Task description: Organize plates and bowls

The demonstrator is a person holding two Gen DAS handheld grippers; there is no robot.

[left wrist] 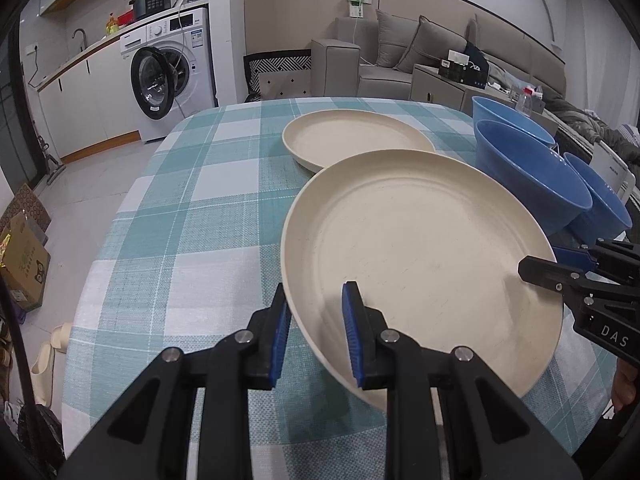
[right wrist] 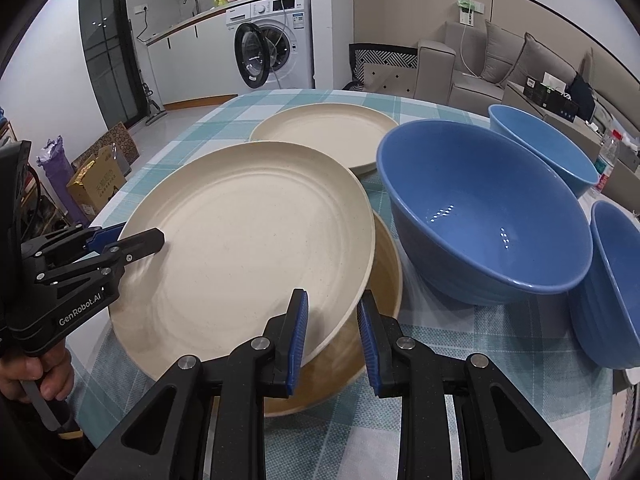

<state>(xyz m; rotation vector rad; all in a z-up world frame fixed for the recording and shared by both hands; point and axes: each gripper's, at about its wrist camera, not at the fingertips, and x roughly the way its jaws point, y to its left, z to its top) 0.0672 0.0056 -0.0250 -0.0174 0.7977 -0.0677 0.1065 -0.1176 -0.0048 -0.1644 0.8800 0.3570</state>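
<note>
Both grippers hold one large cream plate (left wrist: 420, 256) (right wrist: 248, 248) a little above the checked tablecloth (left wrist: 180, 220). My left gripper (left wrist: 315, 300) is shut on its near rim, blue pads either side of the edge. My right gripper (right wrist: 333, 300) is shut on the opposite rim and shows at the right of the left wrist view (left wrist: 540, 264). The left gripper (right wrist: 132, 238) clamps the plate's left rim in the right wrist view. Under the held plate lies a second plate (right wrist: 386, 280), mostly hidden. A third cream plate (left wrist: 356, 140) (right wrist: 324, 132) rests farther back.
Three blue bowls (right wrist: 480, 208) (right wrist: 540, 148) (right wrist: 612, 280) crowd the table's right side, close to the held plate. The table's left edge drops to a floor with cardboard boxes (left wrist: 24, 264). A washing machine (left wrist: 172, 72) with its door open and a grey sofa (left wrist: 400, 52) stand beyond.
</note>
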